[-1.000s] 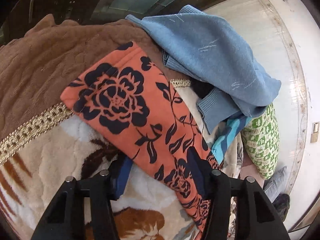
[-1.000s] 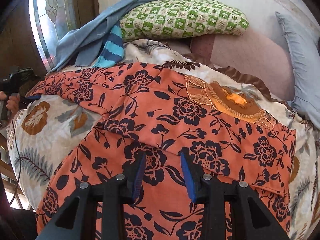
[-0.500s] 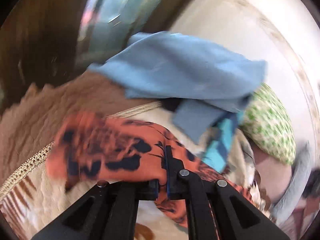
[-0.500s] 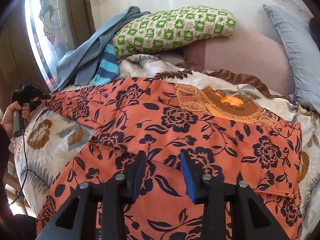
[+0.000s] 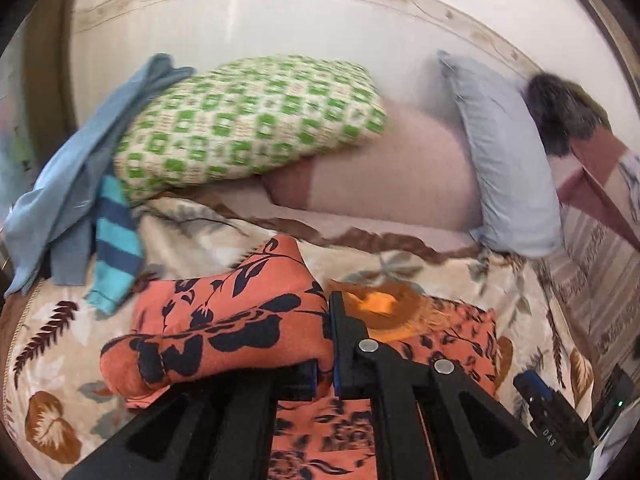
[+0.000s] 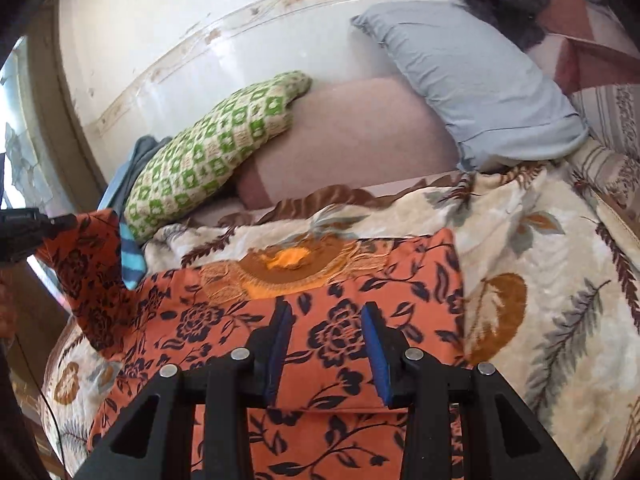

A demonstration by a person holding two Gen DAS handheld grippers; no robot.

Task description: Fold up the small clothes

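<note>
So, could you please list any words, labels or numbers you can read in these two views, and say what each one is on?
"DAS": on the side of the black right gripper, seen at the lower right of the left wrist view; the print is small and may be part of a longer word.
Nothing else is readable: the orange floral garment, the pillows and the wall show no text.

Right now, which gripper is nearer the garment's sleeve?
Left. The left gripper is shut on the sleeve, lifting it off the blanket. The right gripper hovers open over the garment's body, away from the sleeve.
</note>
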